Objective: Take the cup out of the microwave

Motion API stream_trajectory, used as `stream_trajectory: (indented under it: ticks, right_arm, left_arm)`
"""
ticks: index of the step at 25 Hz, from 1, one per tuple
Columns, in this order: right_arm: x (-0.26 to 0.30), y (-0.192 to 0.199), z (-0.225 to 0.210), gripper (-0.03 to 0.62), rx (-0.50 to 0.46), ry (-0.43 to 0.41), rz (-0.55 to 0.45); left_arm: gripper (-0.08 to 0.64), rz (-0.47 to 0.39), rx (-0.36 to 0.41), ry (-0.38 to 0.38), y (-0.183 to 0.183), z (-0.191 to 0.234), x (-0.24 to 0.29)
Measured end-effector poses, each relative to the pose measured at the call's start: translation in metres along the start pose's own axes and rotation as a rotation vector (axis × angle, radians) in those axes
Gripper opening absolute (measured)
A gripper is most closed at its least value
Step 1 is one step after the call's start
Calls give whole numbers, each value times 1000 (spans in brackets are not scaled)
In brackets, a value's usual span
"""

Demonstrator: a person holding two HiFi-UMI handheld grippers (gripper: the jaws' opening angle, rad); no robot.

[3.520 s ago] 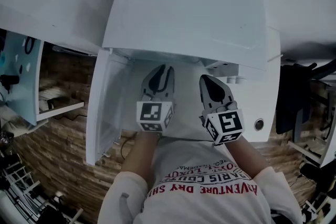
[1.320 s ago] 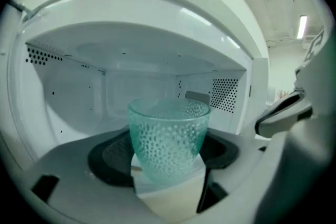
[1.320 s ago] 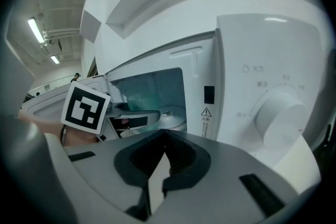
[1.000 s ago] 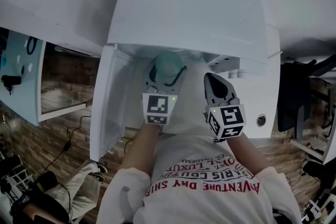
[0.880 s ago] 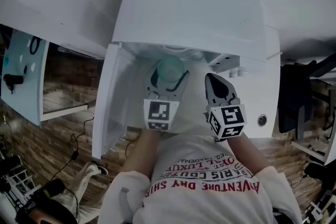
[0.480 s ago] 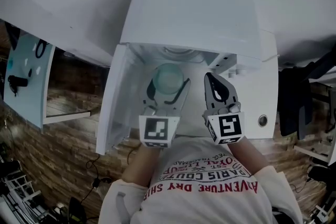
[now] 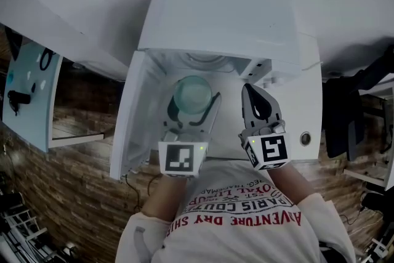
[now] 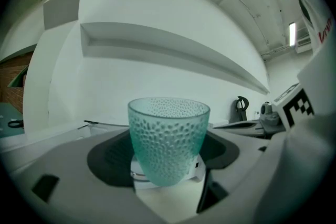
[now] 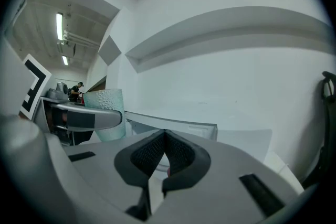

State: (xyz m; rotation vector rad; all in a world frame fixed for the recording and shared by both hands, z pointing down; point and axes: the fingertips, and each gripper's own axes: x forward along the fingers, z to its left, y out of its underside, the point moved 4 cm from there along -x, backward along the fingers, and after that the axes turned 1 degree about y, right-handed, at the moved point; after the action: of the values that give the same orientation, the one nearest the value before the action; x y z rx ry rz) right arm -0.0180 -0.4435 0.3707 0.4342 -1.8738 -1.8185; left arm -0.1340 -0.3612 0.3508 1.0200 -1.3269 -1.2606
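The microwave (image 7: 221, 15) is white, with its door (image 7: 132, 114) swung open to the left; the cup (image 7: 192, 93), a teal glass with a dimpled wall, hangs at the mouth of the oven, just forward of the front edge of its top and clear of the door. The left gripper (image 7: 194, 109) pinches the cup; in the left gripper view the cup (image 8: 168, 144) stands upright between the two dark pads (image 8: 107, 157), gripped low on its wall, its rim well above the jaws; the jaws are spread just as wide as the glass. The right gripper (image 7: 251, 94) hovers just beside the left one, to the right of the cup and apart from it, pointing into the oven; in the right gripper view its jaws are pressed together, pad against pad (image 9: 165, 147); the same view shows the cup (image 9: 105, 105) off to the left behind one jaw of the left gripper. Both marker cubes face up toward the head camera, near the person's white shirt (image 7: 246, 225) with red print; a wooden floor (image 7: 74, 194) lies below on the left.
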Motion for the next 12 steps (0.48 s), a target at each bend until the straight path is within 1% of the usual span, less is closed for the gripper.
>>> stream_trajectory:
  ticks: [3,5,9,12]
  right_arm:
    - [-1,3,-1,11,30,-8,17]
    - [-2,2,0,11,25,-19,18]
    - [-3,2,2,11,19,-20,17]
    - [-2,3,3,11,21,-20,24]
  left_arm:
    - [368,2,17,7,4,1,2]
    - [368,7,34,19,8,1,4]
    - [368,20,3,26,10,-3,8]
    - [368,25,19,39,14,-3,10]
